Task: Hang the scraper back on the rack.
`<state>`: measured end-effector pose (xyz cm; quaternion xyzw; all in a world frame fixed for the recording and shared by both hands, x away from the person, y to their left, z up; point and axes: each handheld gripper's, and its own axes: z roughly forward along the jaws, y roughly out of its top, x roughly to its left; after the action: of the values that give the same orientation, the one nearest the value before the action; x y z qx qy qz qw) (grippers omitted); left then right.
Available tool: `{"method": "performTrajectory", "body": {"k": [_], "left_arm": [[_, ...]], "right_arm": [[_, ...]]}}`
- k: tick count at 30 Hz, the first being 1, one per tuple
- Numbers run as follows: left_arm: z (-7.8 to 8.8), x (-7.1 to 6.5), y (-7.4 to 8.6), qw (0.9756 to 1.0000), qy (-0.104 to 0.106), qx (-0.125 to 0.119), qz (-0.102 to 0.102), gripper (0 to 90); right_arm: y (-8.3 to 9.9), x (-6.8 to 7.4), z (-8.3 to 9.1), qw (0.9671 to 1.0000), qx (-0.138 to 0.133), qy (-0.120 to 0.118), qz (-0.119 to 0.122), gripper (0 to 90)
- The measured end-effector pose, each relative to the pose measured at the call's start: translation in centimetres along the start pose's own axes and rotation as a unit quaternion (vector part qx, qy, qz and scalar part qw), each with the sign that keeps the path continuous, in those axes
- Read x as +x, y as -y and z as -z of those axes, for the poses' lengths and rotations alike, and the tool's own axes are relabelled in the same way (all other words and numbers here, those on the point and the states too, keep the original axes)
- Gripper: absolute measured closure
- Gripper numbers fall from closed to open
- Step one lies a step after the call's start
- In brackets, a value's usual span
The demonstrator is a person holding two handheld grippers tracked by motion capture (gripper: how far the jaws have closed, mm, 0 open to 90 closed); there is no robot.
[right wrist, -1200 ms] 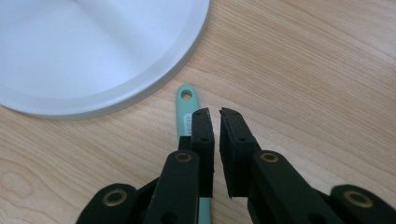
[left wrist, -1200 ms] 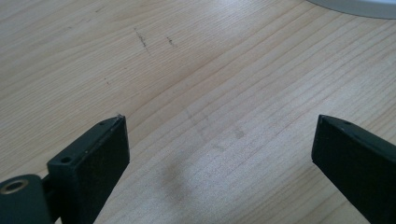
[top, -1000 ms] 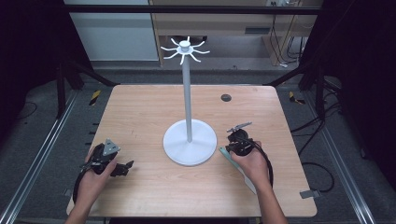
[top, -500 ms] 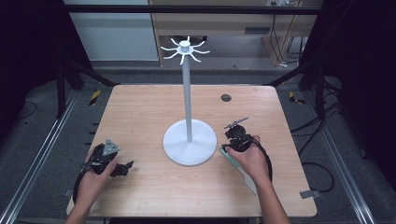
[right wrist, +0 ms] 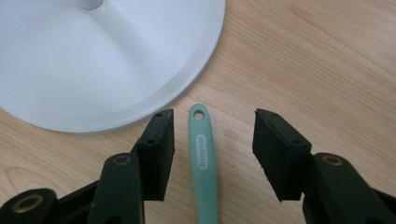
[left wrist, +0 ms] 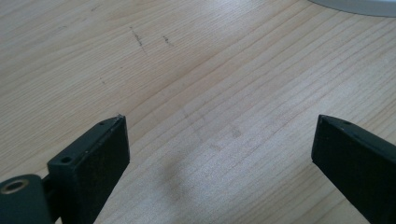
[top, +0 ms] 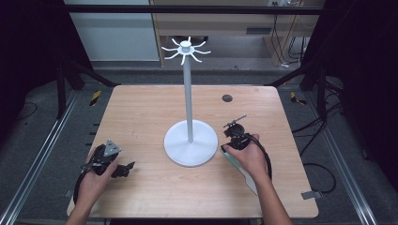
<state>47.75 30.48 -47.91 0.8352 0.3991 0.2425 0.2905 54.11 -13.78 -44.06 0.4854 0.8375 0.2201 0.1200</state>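
A person sits at a wooden table (top: 141, 117), a gripper in each hand, with a white stand (top: 189, 93) rising from a round base at the middle of the table and ending in a ring of short hooks at the top. From above, the right gripper (top: 233, 138) rests just beside the base on its right, and a pale green strip runs from under the right hand (top: 248, 157) toward the table's near edge. The right gripper view makes that strip out as the mint-green handle (right wrist: 204, 163) of a utensil lying flat on the wood, its hanging hole close to the rim of the base; the jaws stand open on either side of it, not touching it. A white label is set into the handle, its lettering too small to read. The left gripper (top: 112, 161), held in the left hand (top: 91, 183) near the table's front left corner, has its jaws wide apart over bare wood, with a sliver of the white base at the upper right of its own view. A small dark round grommet (top: 227, 98) sits in the tabletop toward the far right.
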Motion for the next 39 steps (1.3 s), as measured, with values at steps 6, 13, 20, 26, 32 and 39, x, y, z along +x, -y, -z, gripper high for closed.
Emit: {"method": "performTrajectory", "body": {"k": [6, 13, 20, 26, 32, 39], "left_arm": [[0.0, 0.0, 0.0, 1.0, 0.0, 0.001, 0.0, 4.0], [0.0, 0.0, 0.0, 1.0, 0.002, 0.002, -0.001, 4.0], [0.0, 0.0, 0.0, 1.0, 0.002, 0.001, 0.0, 4.0], [0.0, 0.1, 0.0, 1.0, 0.002, 0.001, 0.0, 4.0], [0.0, 0.0, 0.0, 1.0, 0.003, 0.002, -0.001, 4.0], [0.0, 0.1, 0.0, 1.0, 0.003, 0.002, 0.0, 4.0]], "right_arm": [[0.0, 0.0, -0.5, 0.9999, 0.013, 0.003, 0.0, 52.5], [0.0, 0.2, -1.3, 0.9994, 0.032, -0.001, 0.013, 53.0], [0.1, 0.4, -2.1, 0.9983, 0.054, -0.001, 0.02, 58.3], [0.1, 0.4, -2.6, 0.9974, 0.07, -0.001, 0.016, 62.1], [0.0, 0.5, -2.9, 0.9966, 0.08, -0.003, 0.022, 66.1], [-0.1, 0.5, -3.2, 0.9957, 0.091, -0.005, 0.02, 70.8]]}}
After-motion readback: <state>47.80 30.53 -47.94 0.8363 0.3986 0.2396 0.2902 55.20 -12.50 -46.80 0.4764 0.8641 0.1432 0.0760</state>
